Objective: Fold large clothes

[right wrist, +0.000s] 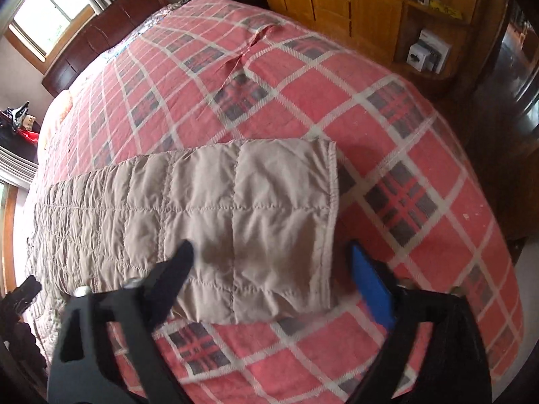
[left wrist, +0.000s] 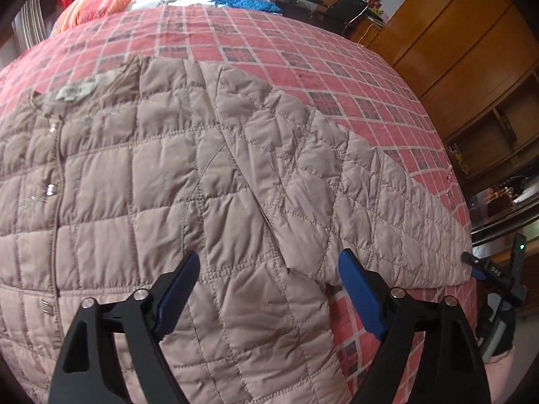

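Both views are evenly lit by soft daylight. A window [right wrist: 50,17] at the upper left of the right wrist view is blown out to white, and glare is seen along the top edge of the left wrist view. Straight lines are bent strongly by the fisheye, and the corners are darkened. Motion blur is seen across the right wrist view; the left is sharper.

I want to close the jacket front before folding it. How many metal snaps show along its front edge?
2 show clearly on the jacket in the left wrist view: one snap mid-front, another lower down. Something shiny near the collar may be a third; others may be hidden.
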Available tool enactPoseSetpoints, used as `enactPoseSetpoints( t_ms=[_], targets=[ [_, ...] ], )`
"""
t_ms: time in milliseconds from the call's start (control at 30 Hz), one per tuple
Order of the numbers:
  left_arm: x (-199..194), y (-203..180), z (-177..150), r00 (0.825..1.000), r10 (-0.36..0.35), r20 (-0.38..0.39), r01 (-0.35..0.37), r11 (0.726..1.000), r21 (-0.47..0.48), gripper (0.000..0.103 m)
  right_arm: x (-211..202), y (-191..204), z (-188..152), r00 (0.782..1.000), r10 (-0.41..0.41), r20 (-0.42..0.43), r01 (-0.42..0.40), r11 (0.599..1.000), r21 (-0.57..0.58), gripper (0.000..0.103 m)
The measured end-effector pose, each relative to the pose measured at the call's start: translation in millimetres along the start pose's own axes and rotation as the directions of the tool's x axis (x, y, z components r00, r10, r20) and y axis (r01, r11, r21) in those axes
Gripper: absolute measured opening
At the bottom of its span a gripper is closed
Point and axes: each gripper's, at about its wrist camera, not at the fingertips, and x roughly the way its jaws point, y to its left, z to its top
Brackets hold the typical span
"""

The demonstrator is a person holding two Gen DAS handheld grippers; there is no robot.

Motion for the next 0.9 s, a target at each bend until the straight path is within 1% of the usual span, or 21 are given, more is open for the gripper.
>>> enactPoseSetpoints(
  t_ms=[67, 100, 133, 167, 200, 233, 267, 300, 333, 400, 467, 500, 567, 600, 667, 700, 733, 767, 800, 900],
  targets=[
    [5, 7, 0, 1.0, -0.016, -0.017, 0.016, 1.0, -0.024, 0.074, 5, -3, 2, 1.0, 0.002, -0.012, -0.001, 1.0, 0.01, 0.076],
    [7, 11, 0, 0.999, -0.029, -0.03, 0.028, 0.999, -0.044, 0.065, 7, 0, 1, 1.0, -0.013, -0.006, 0.013, 1.0, -0.002, 0.074],
    [10, 15, -1, 0.998, -0.047, -0.043, 0.045, 0.997, -0.062, 0.06, 8, 2, 1, 1.0, -0.024, -0.001, 0.024, 1.0, -0.014, 0.07],
    [12, 20, -1, 0.996, -0.068, -0.056, 0.063, 0.995, -0.079, 0.058, 9, 7, 2, 0.999, -0.037, 0.007, 0.037, 0.999, -0.028, 0.066],
    [14, 23, -2, 0.995, -0.08, -0.061, 0.074, 0.993, -0.091, 0.055, 8, 11, 2, 0.999, -0.047, 0.015, 0.047, 0.998, -0.038, 0.058],
    [14, 27, -3, 0.995, -0.086, -0.06, 0.08, 0.992, -0.097, 0.051, 7, 13, 0, 0.999, -0.049, 0.02, 0.05, 0.998, -0.04, 0.046],
    [14, 29, -2, 0.994, -0.091, -0.057, 0.085, 0.991, -0.1, 0.049, 6, 15, 0, 0.998, -0.054, 0.024, 0.055, 0.998, -0.041, 0.04],
    [14, 32, -3, 0.993, -0.102, -0.055, 0.096, 0.99, -0.107, 0.046, 4, 17, -1, 0.998, -0.058, 0.024, 0.059, 0.997, -0.04, 0.027],
    [13, 34, -3, 0.992, -0.114, -0.054, 0.107, 0.988, -0.115, 0.045, 3, 19, -2, 0.999, -0.041, 0.022, 0.042, 0.998, -0.039, 0.014],
    [13, 38, -3, 0.99, -0.13, -0.053, 0.123, 0.984, -0.126, 0.043, -6, 30, -8, 0.999, -0.029, 0.027, 0.03, 0.999, -0.027, 0.01],
    [12, 41, -5, 0.988, -0.146, -0.054, 0.138, 0.982, -0.127, 0.042, -14, 34, -9, 0.999, -0.025, 0.045, 0.026, 0.999, -0.024, 0.009],
    [11, 43, -6, 0.987, -0.152, -0.054, 0.144, 0.981, -0.128, 0.042, -23, 41, -10, 0.997, -0.011, 0.073, 0.013, 1.0, -0.025, 0.009],
    [9, 47, -7, 0.985, -0.163, -0.051, 0.155, 0.979, -0.133, 0.042, -37, 58, -14, 0.994, 0.038, 0.099, -0.034, 0.999, -0.042, 0.009],
    [9, 48, -7, 0.985, -0.166, -0.051, 0.158, 0.978, -0.136, 0.042, -46, 73, -16, 0.991, 0.066, 0.115, -0.058, 0.996, -0.071, 0.009],
    [11, 50, -6, 0.983, -0.177, -0.054, 0.168, 0.976, -0.141, 0.042, -54, 99, -20, 0.988, 0.074, 0.132, -0.057, 0.99, -0.131, 0.008],
    [10, 52, -7, 0.982, -0.18, -0.054, 0.17, 0.975, -0.142, 0.042, -58, 120, -24, 0.987, 0.076, 0.139, -0.049, 0.982, -0.185, 0.008],
    [10, 52, -7, 0.982, -0.18, -0.054, 0.171, 0.975, -0.142, 0.042, -59, 131, -28, 0.987, 0.079, 0.139, -0.048, 0.975, -0.215, 0.008],
    [11, 53, -7, 0.982, -0.183, -0.054, 0.174, 0.974, -0.142, 0.042, -59, 138, -27, 0.987, 0.086, 0.135, -0.049, 0.966, -0.253, 0.009],
    [11, 53, -6, 0.981, -0.185, -0.054, 0.176, 0.974, -0.142, 0.042, -57, 158, -32, 0.988, 0.092, 0.124, -0.051, 0.952, -0.301, 0.009],
    [11, 55, -8, 0.98, -0.189, -0.054, 0.18, 0.973, -0.143, 0.042, -46, 186, -41, 0.991, 0.095, 0.098, -0.048, 0.914, -0.402, 0.009]
  ],
)
